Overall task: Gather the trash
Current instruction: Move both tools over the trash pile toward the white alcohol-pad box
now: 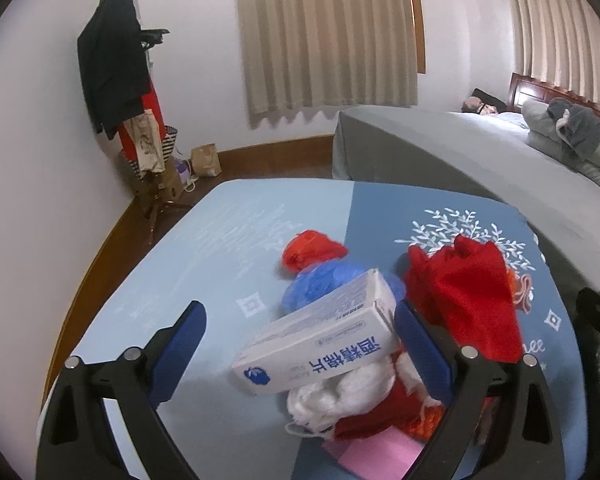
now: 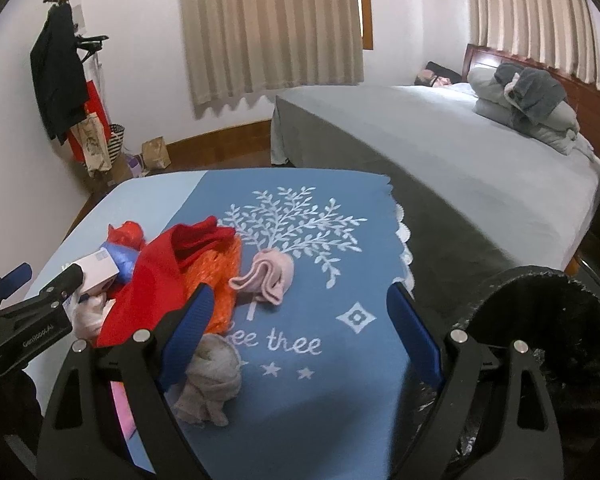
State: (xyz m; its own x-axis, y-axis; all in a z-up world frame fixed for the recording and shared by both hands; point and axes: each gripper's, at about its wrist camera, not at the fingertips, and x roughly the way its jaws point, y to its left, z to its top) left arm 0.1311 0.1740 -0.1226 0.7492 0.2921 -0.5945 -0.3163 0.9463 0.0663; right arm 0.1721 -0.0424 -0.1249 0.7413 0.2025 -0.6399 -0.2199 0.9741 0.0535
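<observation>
My left hand-held gripper [image 1: 300, 330] stood spread wide, blue ribbed pads apart, clasping nothing; a white card box [image 1: 320, 338] with blue print lay slantwise between the fingers, its end close to the right pad, contact not clear. The box rested on crumpled white tissue [image 1: 340, 394], with a crinkled blue bag [image 1: 320, 284] and a red bag [image 1: 310, 250] behind it. A soft red cloth [image 1: 466, 292] was heaped just right of these.

My right hand-held gripper [image 2: 302, 328] was also spread, empty, above the blue printed cloth on the counter [image 2: 332, 400]. A balled beige rag [image 2: 212, 380] lay by its left pad; a folded pink sock [image 2: 266, 278] and orange mesh [image 2: 224, 280] lay beyond. A black-lined bin [image 2: 540, 320] stood at the counter's right edge.
</observation>
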